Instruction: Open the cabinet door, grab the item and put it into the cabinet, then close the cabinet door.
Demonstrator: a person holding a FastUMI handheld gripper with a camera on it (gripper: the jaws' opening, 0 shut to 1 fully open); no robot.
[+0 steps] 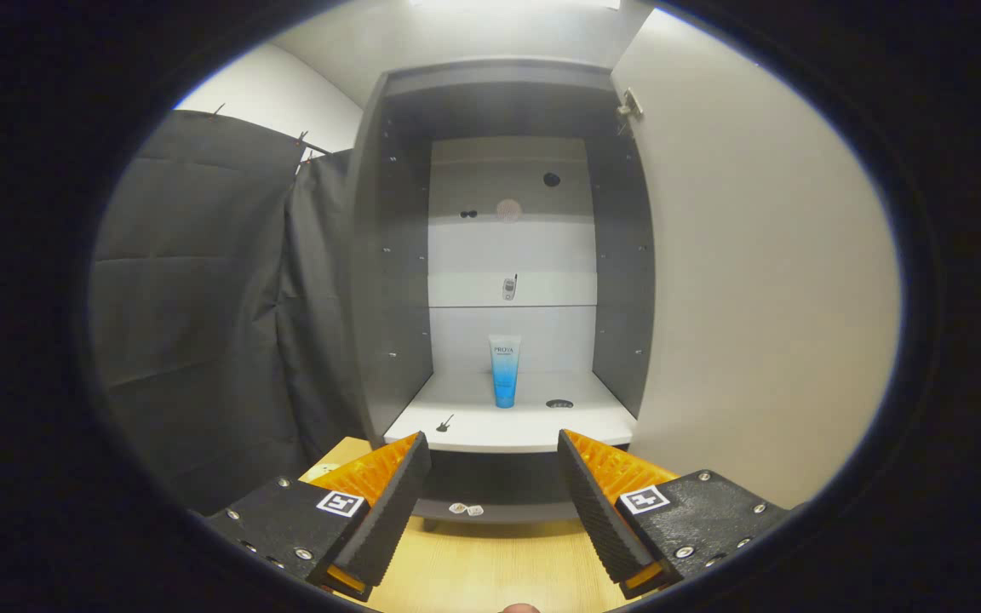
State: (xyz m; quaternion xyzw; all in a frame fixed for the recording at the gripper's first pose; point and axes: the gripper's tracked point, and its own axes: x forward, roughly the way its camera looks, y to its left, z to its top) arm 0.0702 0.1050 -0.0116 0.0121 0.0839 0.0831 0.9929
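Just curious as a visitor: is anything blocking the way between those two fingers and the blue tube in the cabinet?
Nothing visible. The hand-held gripper is open and empty; the tube stands upright on the shelf beyond its fingers, door swung open.

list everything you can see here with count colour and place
cabinet: one, dark grey with a white interior, ahead of the tongs, open
cabinet door: one, white, swung open to the right
tube: one, blue and white, upright on the bottom shelf
bottom shelf: one, white, just beyond the fingertips
small object: one, grey, on a higher shelf; too small to identify
curtain: one, dark grey, left of the cabinet
table: one, light wood, beneath the tongs
tongs: one pair, open, holding nothing
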